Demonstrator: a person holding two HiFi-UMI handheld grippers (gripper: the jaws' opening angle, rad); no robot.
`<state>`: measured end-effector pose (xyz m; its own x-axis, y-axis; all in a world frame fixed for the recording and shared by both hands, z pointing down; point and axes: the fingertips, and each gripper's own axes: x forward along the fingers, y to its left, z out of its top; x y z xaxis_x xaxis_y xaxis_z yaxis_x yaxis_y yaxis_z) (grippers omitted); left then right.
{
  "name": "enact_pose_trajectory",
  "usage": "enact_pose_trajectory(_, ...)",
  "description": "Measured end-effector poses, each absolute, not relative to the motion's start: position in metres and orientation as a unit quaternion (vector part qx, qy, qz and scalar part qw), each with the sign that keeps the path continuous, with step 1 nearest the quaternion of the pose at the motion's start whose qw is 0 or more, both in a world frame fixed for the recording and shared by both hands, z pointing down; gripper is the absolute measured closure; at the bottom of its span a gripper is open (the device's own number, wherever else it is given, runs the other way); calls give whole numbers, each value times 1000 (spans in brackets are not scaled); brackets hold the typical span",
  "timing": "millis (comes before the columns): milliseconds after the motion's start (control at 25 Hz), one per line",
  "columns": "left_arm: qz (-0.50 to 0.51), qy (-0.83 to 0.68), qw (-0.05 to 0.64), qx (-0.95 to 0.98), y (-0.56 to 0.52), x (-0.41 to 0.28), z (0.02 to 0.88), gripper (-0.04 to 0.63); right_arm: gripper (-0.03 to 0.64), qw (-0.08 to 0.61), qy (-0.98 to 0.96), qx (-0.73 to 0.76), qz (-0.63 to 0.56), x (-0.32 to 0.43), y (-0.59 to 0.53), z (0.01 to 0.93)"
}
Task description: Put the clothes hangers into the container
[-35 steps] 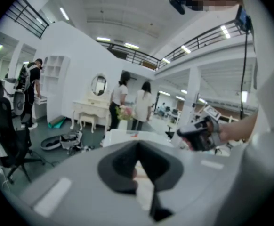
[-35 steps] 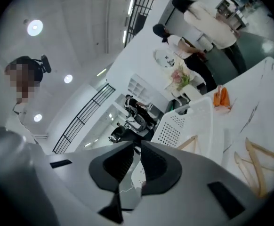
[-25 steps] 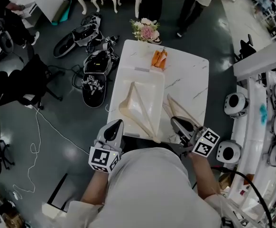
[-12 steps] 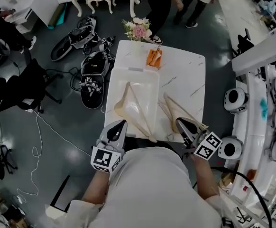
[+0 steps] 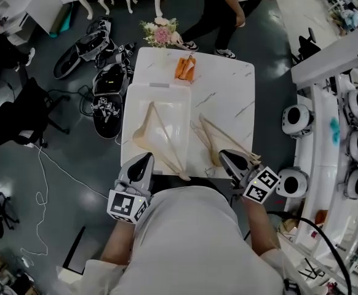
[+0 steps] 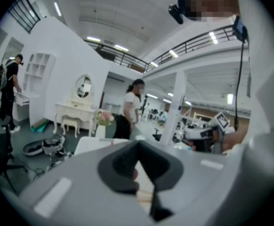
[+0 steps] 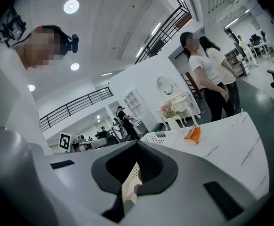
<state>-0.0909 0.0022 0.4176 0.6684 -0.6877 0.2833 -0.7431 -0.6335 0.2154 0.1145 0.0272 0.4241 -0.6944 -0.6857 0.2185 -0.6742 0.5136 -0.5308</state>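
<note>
A wooden hanger (image 5: 159, 137) lies inside the white container (image 5: 132, 107) on the left half of the marble table (image 5: 231, 97). A second wooden hanger (image 5: 221, 142) lies on the table to the container's right. My left gripper (image 5: 146, 158) hovers at the container's near edge with its jaws together. My right gripper (image 5: 224, 155) is shut just beside the near end of the second hanger; whether it touches the hanger is hidden. In the left gripper view (image 6: 138, 144) and the right gripper view (image 7: 138, 144) the jaw tips meet, and pale wood shows below them.
An orange object (image 5: 185, 68) and a vase of flowers (image 5: 160, 32) stand at the table's far end. A person (image 5: 228, 8) walks beyond it. Bags and cables (image 5: 105, 85) lie on the floor at the left. White machines (image 5: 351, 140) line the right side.
The table has slid left and up in the head view. Both grippers have shifted slightly right along its near edge. Neither hanger has moved on the table. The person behind has walked on.
</note>
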Motion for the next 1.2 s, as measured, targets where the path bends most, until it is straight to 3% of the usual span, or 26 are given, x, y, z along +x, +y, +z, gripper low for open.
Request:
enact_pose_trajectory(520, 111, -385, 187, 897, 21, -59, 444, 595, 612, -96, 864, -388, -305, 170, 49, 486)
enact_pose_trajectory(960, 144, -367, 197, 898, 31, -16, 465, 595, 499, -177, 857, -327, -358, 201, 65, 557)
enact_pose_trajectory(1200, 156, -368, 199, 895, 42, 5, 470, 595, 482, -266, 853, -283, -348, 218, 82, 611)
